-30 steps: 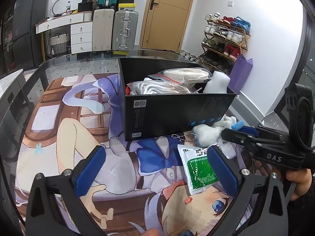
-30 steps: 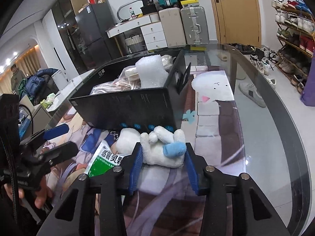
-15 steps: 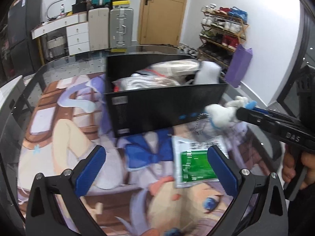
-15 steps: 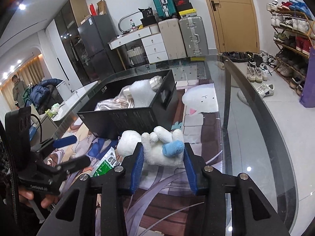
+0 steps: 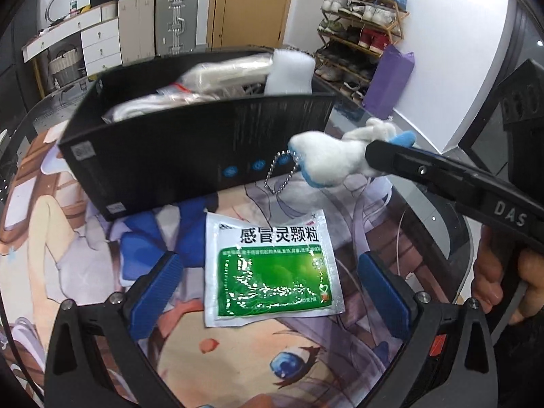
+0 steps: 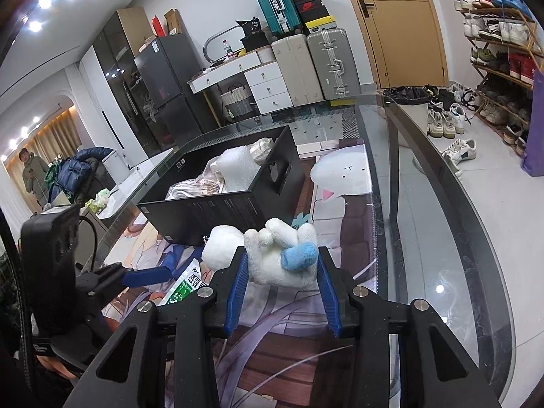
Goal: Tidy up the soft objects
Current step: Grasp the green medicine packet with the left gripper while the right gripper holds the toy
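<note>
My right gripper is shut on a white plush toy with a blue tip and a bead chain, held in the air in front of the black box. The toy and the right gripper also show in the left wrist view. The black box holds bagged soft items and white foam. My left gripper is open, its blue pads either side of a green and white sachet lying flat on the printed mat.
The mat covers a round glass table whose edge curves to the right. A shoe rack, suitcases and a door stand beyond. A person stands far left.
My right gripper has lifted the plush toy higher, up off the mat to about the box's rim. My left gripper has moved closer over the sachet.
</note>
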`<state>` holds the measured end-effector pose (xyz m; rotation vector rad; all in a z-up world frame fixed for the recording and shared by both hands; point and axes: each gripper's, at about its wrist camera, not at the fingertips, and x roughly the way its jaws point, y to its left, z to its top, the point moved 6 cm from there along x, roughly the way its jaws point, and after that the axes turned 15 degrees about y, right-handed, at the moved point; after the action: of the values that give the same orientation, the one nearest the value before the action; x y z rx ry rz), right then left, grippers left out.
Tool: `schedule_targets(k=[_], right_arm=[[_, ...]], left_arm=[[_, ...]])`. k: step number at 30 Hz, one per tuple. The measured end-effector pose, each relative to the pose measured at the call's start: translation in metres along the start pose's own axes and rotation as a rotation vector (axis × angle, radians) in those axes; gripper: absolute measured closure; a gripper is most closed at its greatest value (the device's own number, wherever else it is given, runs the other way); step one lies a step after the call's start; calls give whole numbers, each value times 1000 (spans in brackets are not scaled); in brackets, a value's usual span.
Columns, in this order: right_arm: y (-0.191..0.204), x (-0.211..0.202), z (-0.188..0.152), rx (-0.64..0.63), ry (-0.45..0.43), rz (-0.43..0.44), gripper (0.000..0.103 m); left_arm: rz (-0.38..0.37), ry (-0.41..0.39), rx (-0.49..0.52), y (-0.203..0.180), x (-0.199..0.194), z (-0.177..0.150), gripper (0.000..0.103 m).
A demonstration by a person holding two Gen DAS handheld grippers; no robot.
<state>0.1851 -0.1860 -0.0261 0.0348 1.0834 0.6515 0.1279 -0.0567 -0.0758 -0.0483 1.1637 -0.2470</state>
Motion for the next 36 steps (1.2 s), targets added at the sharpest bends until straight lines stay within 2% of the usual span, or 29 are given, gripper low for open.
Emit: schedule_targets(k=[12,18,19,23,26,29,36], right_arm=[[-9,-5,1,29,-4,2,63],[-7,-4,1,26,1,5,63],[-7,-4,1,26,1,4,63],[-7,-4,2,31,-2,7,63],[-7,-5,2,34,-5,8,63],[-5,-4,2,30,-4,8,63],[-5,-6,3,22,-7,10,63]], left_arm=[[133,37,51,-16,10,3,0],[135,35,45,-18,11,8,1],[134,31,47,-17,10,9,5],[122,-14,62,-15,3,6,34],[103,-22,57,-9,-3,2,45],[102,-28,62,-6,-6,1,52],[103,-43,64,-5,-14,-3,57]])
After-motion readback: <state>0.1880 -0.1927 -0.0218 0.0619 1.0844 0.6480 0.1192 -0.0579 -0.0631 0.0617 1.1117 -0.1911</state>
